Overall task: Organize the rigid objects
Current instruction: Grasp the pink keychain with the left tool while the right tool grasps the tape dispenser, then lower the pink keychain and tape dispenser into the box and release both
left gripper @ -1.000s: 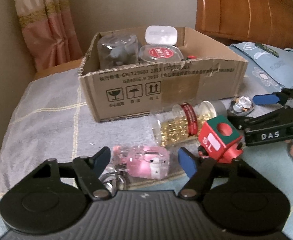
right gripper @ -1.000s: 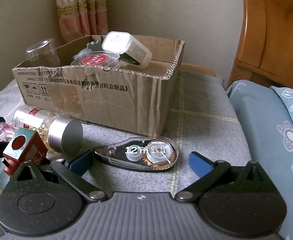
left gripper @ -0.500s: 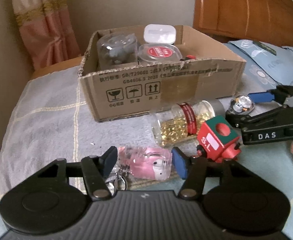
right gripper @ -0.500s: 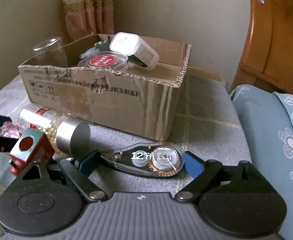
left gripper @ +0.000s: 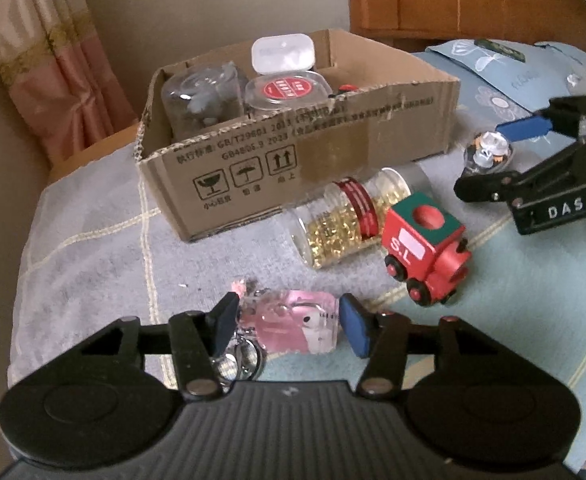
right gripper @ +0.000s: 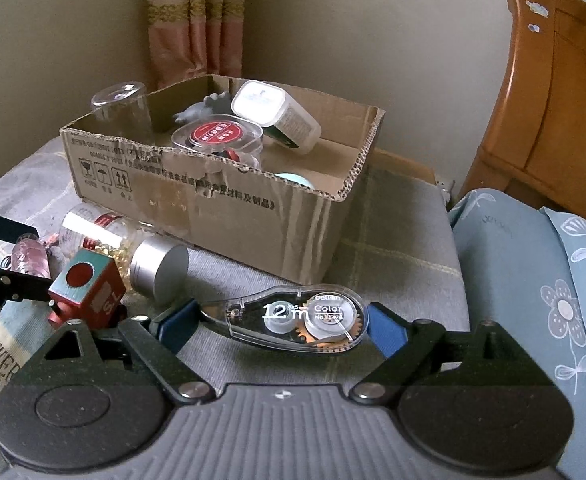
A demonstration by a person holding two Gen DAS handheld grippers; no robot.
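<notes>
While your left gripper closes, its fingers press both ends of the pink keychain charm near the bed's front edge. Your right gripper has fingers set wide, touching each end of the correction tape. Beyond: toy train, capsule bottle, cardboard box toward the headboard.

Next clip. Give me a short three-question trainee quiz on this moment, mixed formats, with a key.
1. Which thing lies between the pads of the right gripper? A toy train, B correction tape, C capsule bottle.
2. True or false: the capsule bottle stands upright inside the cardboard box.
3. What colour is the toy train's roof?
Key: 1 B. 2 False; it lies on its side outside the box. 3 Green.
</notes>
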